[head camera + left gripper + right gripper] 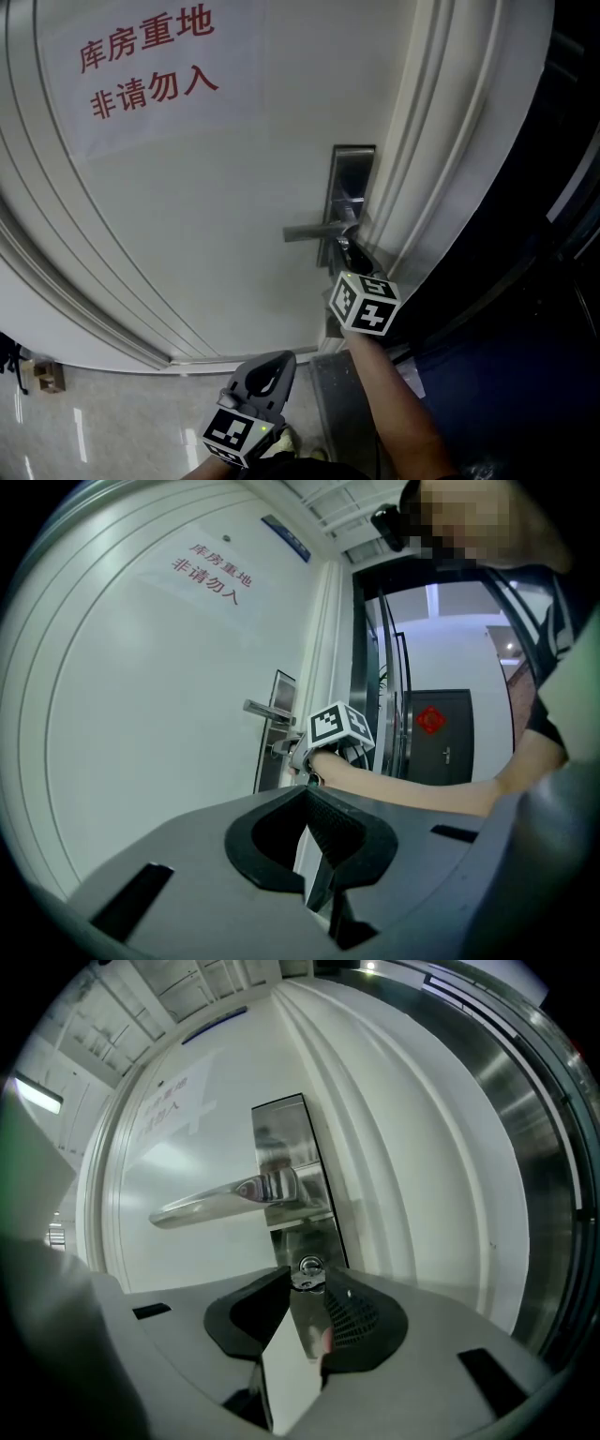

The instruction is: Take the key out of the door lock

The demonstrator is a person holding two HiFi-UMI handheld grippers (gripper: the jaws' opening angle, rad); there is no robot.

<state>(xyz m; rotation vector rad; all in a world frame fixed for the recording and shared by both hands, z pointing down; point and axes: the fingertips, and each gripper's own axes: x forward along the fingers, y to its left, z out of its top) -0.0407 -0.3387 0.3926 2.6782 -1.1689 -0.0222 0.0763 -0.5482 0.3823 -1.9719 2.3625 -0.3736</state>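
Your right gripper (pixel 307 1283) is closed on the key (pixel 302 1314), which sits in the lock (pixel 309 1264) at 6 o'clock under the handle (pixel 225 1196): draw it straight back without twisting; left gripper (pixel 307 797) hangs shut, empty.

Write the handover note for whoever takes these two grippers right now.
Right claw: closed on the key, facing the door.
Left claw: shut, empty, held back from the door.
Key: in the lock, just below the lever handle.
Done: key gripped.
Left: pull the key out of the lock.
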